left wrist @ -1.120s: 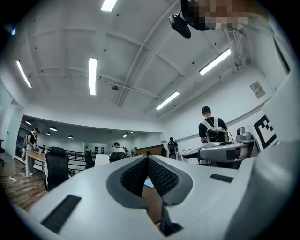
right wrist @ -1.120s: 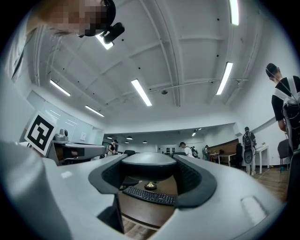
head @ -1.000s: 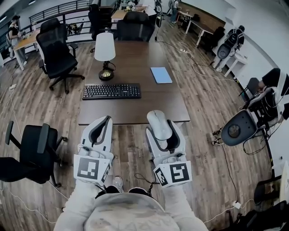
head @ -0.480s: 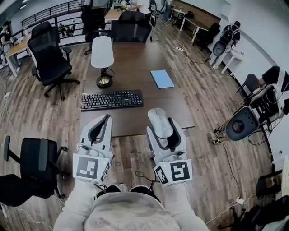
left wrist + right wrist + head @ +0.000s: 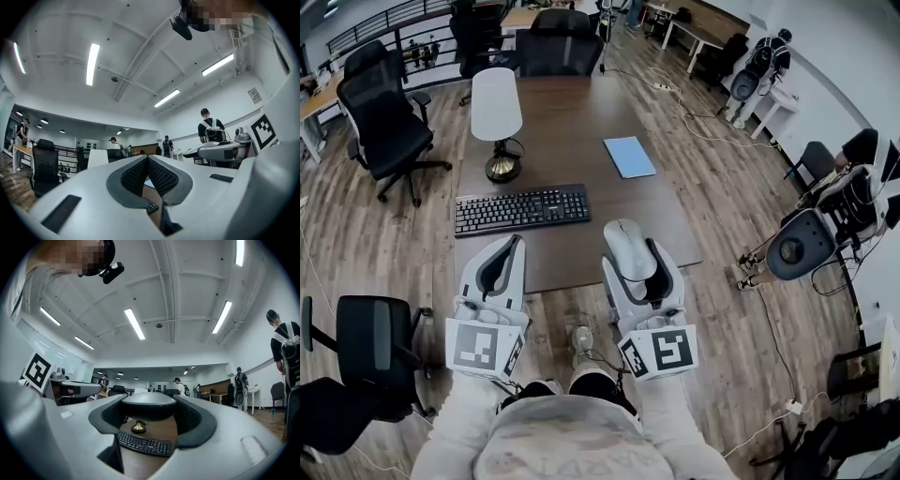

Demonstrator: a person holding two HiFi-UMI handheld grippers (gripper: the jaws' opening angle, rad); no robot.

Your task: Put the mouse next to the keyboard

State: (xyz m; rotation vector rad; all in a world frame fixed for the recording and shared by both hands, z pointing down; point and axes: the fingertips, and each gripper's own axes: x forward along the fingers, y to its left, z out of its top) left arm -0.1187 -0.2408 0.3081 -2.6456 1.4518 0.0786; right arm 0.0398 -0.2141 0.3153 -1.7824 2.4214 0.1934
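A grey mouse (image 5: 629,247) sits clamped in my right gripper (image 5: 635,255), held over the near edge of the brown table (image 5: 572,131). In the right gripper view the mouse (image 5: 149,405) fills the gap between the dark pads. The black keyboard (image 5: 522,208) lies flat on the table, ahead and to the left of the mouse; it also shows under the mouse as the keyboard (image 5: 144,444). My left gripper (image 5: 503,260) hangs over the table's near edge, below the keyboard, shut with nothing in it (image 5: 148,174).
A white-shaded lamp (image 5: 496,117) with a brass base stands behind the keyboard. A blue notebook (image 5: 629,156) lies at the table's right. Black office chairs (image 5: 381,105) ring the table; another chair (image 5: 371,337) is at my left. People stand at the far right.
I have stepped closer to the table: both grippers now reach over its near edge, and the mouse has moved forward with the right gripper. The jaws stand as before.
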